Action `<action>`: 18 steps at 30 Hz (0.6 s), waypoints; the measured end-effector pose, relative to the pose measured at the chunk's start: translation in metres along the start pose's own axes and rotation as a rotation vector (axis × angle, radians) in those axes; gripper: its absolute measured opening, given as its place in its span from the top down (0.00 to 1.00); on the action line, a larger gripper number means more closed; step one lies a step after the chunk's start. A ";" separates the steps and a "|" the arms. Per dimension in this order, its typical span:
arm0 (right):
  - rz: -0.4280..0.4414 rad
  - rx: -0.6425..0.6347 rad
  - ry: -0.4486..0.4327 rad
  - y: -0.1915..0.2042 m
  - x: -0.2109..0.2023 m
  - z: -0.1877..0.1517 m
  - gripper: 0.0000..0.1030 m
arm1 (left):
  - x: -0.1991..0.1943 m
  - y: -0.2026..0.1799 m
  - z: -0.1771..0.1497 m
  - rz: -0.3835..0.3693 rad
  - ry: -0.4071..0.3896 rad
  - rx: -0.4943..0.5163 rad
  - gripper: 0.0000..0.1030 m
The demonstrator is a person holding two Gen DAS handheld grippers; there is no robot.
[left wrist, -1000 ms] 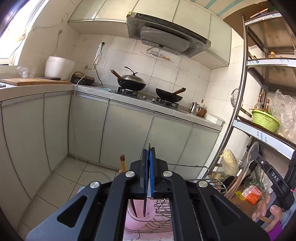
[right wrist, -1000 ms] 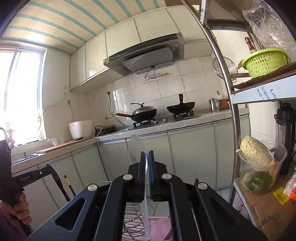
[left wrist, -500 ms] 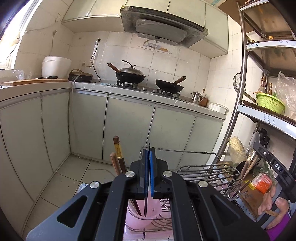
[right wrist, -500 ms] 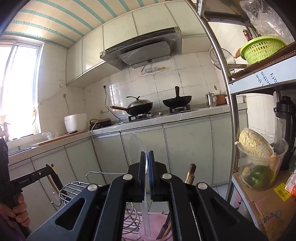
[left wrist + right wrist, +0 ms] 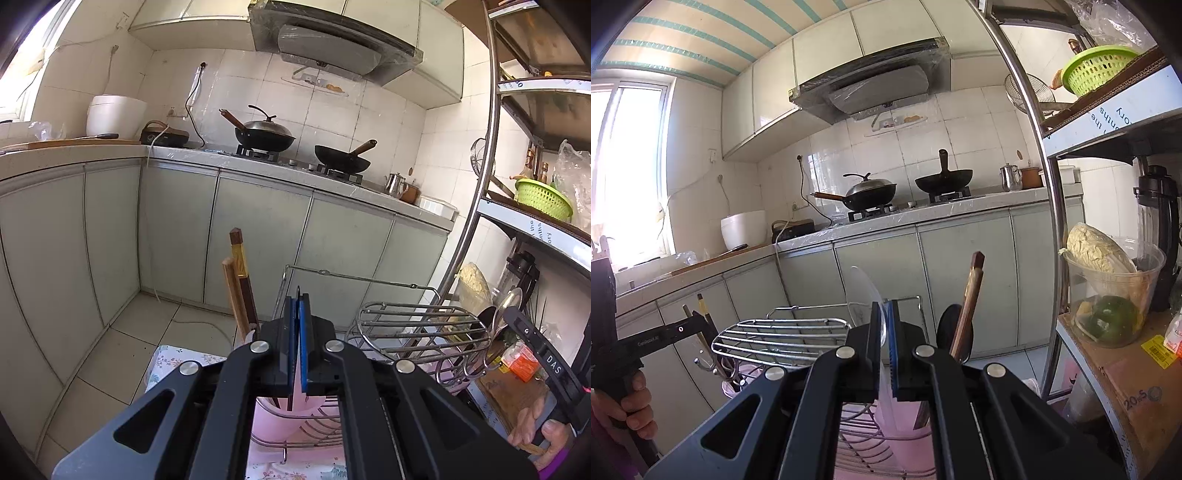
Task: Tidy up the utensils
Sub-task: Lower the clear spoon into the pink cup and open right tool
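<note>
Left wrist view: wire dish rack [image 5: 417,325] carries a pink utensil cup [image 5: 284,417], wooden chopsticks [image 5: 240,291] already standing inside. Left hand-held gripper [image 5: 295,332] is clamped on a thin dark utensil [image 5: 290,397], tip dipping into that cup; right hand-held gripper [image 5: 885,332] is clamped on a clear plastic spoon [image 5: 864,295] above it. Judged risks: both tools crowding one narrow cup, knocking chopsticks or tipping it; the slick spoon slipping. Readable: "DAS" on one gripper, "20-S" on a carton [image 5: 1134,398].
</note>
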State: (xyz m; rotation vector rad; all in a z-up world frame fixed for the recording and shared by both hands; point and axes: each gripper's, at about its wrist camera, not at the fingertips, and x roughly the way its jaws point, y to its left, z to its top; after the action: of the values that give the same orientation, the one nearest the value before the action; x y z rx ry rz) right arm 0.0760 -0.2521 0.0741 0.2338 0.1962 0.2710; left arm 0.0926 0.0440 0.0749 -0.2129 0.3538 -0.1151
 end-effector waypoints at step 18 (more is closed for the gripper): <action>-0.039 0.071 0.110 -0.018 0.008 -0.041 0.96 | 0.007 -0.001 -0.022 0.007 0.044 0.012 0.99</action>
State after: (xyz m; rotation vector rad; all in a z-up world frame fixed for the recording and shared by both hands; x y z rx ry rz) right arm 0.0789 -0.2579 0.0289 0.2851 0.3196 0.2387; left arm 0.0911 0.0382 0.0528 -0.1972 0.3974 -0.1149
